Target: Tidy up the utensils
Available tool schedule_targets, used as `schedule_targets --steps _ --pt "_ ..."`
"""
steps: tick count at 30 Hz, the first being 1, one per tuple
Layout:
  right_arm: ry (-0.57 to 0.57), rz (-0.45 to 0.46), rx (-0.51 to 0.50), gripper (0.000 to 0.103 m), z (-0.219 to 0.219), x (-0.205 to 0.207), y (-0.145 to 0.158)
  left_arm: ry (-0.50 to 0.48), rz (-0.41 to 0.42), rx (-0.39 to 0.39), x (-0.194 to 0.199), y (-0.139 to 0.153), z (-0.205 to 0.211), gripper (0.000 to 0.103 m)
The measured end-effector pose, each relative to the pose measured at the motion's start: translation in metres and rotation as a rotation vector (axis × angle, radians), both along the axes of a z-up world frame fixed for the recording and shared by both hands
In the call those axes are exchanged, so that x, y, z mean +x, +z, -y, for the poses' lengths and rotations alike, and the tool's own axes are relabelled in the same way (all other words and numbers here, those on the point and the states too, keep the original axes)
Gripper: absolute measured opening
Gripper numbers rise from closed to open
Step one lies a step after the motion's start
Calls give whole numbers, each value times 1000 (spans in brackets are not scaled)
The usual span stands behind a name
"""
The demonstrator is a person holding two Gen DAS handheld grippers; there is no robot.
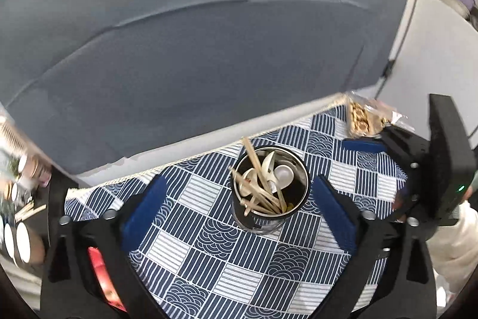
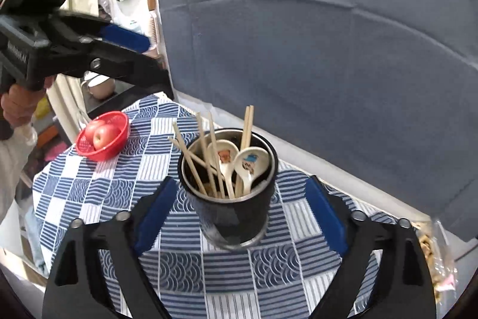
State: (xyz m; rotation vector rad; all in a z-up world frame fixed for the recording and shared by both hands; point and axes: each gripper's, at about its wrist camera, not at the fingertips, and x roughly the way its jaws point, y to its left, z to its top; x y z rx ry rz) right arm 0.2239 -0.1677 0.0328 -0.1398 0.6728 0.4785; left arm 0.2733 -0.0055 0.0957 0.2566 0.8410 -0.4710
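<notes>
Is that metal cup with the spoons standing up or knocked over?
Upright: the cup stands on the tablecloth, mouth up.

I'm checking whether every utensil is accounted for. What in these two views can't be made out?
- Metal cup: its bottom; both views, hidden by chopsticks and spoons.
- Chopstick count: they overlap.
- Snack bag: right wrist view, cut off by the edge, contents unclear.
- Items at the far left: left wrist view, blurred and cut off.
- Red basket: one apple is clear; what lies behind it is hidden.

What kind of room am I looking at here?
Probably a home dining corner: a patterned tablecloth, a cup of chopsticks and spoons, and a red basket holding apples.
</notes>
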Motion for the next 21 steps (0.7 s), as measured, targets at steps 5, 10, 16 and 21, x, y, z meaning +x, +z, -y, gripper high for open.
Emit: schedule_targets --steps 5,10,16,21 --pt "-57 -21 -9 87 13 -27 7 57 94 -60 -42 -5 -12 97" --pt "-152 -43 52 88 32 -59 6 152 164 -90 -74 -16 -18 97" --pt "-182 -123 94 89 49 -94 -6 222 75 -160 -111 -47 -26 97" --pt "-229 -151 89 91 59 -124 -17 283 69 -140 -145 -65 -22 97"
